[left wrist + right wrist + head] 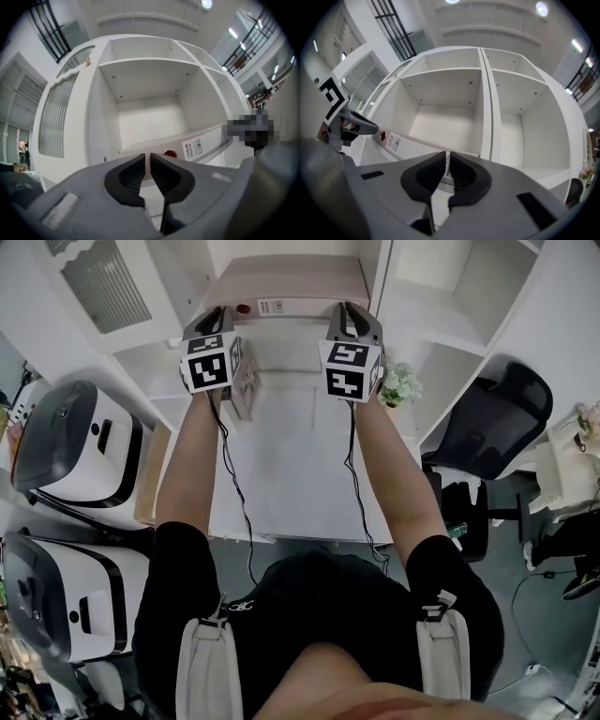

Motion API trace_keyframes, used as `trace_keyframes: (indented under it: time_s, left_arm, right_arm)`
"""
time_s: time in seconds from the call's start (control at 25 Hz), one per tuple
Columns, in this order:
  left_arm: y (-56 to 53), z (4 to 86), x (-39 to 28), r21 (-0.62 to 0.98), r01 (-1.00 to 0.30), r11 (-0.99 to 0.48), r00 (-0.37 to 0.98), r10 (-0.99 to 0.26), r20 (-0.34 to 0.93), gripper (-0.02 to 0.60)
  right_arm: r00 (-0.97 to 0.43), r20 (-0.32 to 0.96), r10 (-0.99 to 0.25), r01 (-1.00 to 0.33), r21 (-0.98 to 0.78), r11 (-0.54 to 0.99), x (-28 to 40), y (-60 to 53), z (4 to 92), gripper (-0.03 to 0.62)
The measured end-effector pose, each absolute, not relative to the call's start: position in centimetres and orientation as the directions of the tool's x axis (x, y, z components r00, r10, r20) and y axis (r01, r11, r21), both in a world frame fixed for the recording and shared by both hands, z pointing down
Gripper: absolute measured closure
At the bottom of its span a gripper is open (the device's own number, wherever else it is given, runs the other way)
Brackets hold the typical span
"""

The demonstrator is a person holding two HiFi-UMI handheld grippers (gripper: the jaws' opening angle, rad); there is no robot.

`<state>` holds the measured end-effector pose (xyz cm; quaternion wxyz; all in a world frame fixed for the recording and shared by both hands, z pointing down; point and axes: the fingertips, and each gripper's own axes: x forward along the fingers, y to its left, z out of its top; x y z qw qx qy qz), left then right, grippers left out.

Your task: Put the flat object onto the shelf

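Observation:
The flat object [291,282] is a wide, thin white box with a red dot and a label on its near edge. It is held up in front of the white shelf [441,296]. My left gripper [216,317] is at its left end and my right gripper [356,313] at its right end. In the left gripper view the jaws [147,157] are almost together on a thin white strip of the box edge [201,143]. In the right gripper view the jaws [446,157] pinch a thin strip of that edge [408,143]. Open shelf compartments [145,108] [440,112] lie straight ahead.
A white table [281,465] is below my arms, with a small patterned item [246,381] by the left gripper. Two white and black machines [75,446] stand at the left. A small flower plant [398,381] and a black office chair [497,418] are at the right.

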<state>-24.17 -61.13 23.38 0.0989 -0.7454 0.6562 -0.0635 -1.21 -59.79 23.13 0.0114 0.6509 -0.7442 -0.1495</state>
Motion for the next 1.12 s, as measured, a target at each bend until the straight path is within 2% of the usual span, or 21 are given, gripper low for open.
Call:
trace_keyframes:
  time_s: [0.24,0.52,0.84,1.12]
  left_arm:
    - [-56.2,21.9,-22.9,-0.229,-0.966,-0.123,0.152,-0.982,-0.114,0.539]
    - [-48.1,23.1,-21.8,-0.135,-0.979,-0.155,0.179,-0.966,-0.186,0.562]
    - [-41.8,30.4,-21.4,-0.071,-0.983,-0.166,0.173,-0.979,-0.104,0.563]
    - [-39.4,34.8,-21.3,-0.014,-0.984,-0.180,0.180,-0.981,-0.075,0.563]
  right_arm:
    - [-0.194,-0.251,-0.948,-0.978,0.124,0.167,-0.5,-56.4,22.7,0.592]
    - [-0.245,-0.288,-0.926,-0.968,0.015,0.252,-0.2,-50.6,24.6,0.594]
    - [-0.301,-0.284,-0.910,-0.947,-0.026,0.321,-1.9,-44.4,29.4,0.594]
    - [-0.331,-0.208,-0.921,-0.936,-0.054,0.348,-2.4,-42.6,34.1,0.595]
